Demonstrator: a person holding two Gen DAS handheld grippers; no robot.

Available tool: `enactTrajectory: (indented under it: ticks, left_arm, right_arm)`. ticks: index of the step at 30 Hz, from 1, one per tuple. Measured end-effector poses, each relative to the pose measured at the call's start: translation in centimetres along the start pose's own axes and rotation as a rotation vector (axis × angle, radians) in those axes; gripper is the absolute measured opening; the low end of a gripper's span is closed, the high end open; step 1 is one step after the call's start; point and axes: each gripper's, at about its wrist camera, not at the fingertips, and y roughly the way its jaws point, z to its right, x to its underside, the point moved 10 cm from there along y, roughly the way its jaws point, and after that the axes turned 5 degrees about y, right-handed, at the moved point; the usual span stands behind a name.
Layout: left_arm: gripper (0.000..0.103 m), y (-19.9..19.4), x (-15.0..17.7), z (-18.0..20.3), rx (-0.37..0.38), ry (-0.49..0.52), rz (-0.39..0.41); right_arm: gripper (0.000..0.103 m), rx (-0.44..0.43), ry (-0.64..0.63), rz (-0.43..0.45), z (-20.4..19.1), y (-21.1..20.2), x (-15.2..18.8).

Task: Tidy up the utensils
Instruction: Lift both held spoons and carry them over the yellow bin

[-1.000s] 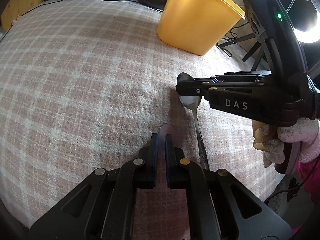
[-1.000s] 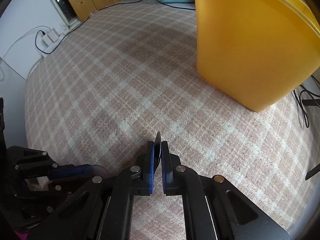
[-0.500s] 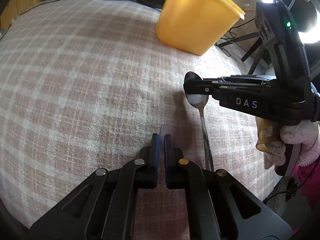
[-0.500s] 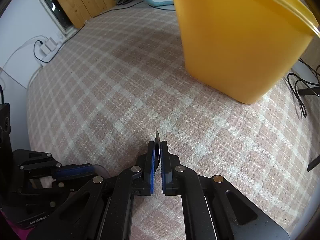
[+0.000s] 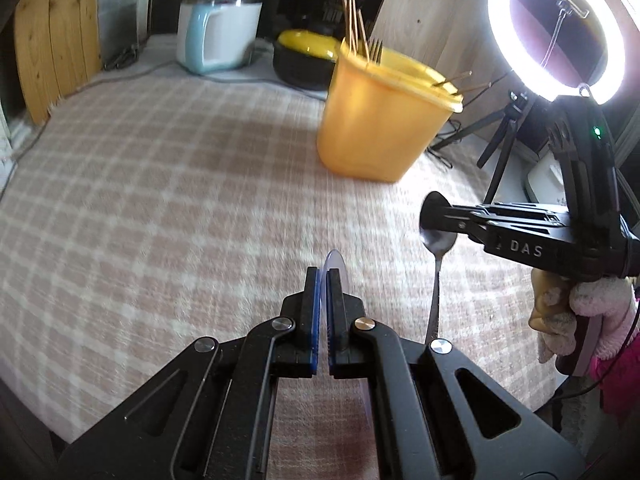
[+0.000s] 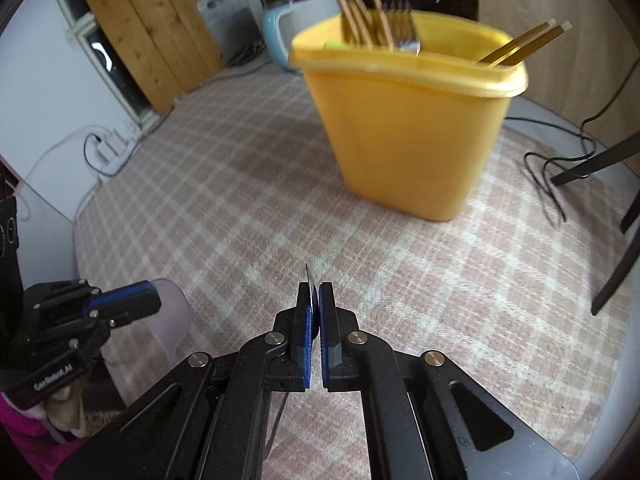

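My left gripper (image 5: 322,276) is shut on a pale translucent plastic spoon (image 5: 335,261), held above the checked cloth; it also shows in the right wrist view (image 6: 173,304). My right gripper (image 6: 314,294) is shut on a metal spoon (image 5: 437,248), bowl up, handle hanging down; only its thin edge (image 6: 309,276) shows in the right wrist view. The yellow tub (image 5: 376,120) stands beyond both grippers, with a fork (image 6: 402,32) and several chopsticks (image 6: 520,42) in it. It also shows in the right wrist view (image 6: 412,132).
A pink-and-white checked cloth (image 5: 160,184) covers the table. Behind it are a light blue appliance (image 5: 216,36) and a black pot with a yellow lid (image 5: 306,56). A ring light on a tripod (image 5: 556,28) stands at the right, with cables (image 6: 548,176) near the table edge.
Both grippers have risen and tilted up with their spoons. The tub's rim and the utensils inside it have come into view. The tub looks farther off.
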Motion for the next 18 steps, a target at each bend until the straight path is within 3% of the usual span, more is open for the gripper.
enactTrajectory:
  ticks: [18]
  left_arm:
    - [0.0,-3.0,-7.1,0.1,0.025,0.036,0.164]
  right_arm:
    - [0.002,0.051,0.028,0.191,0.0,-6.6,-3.0]
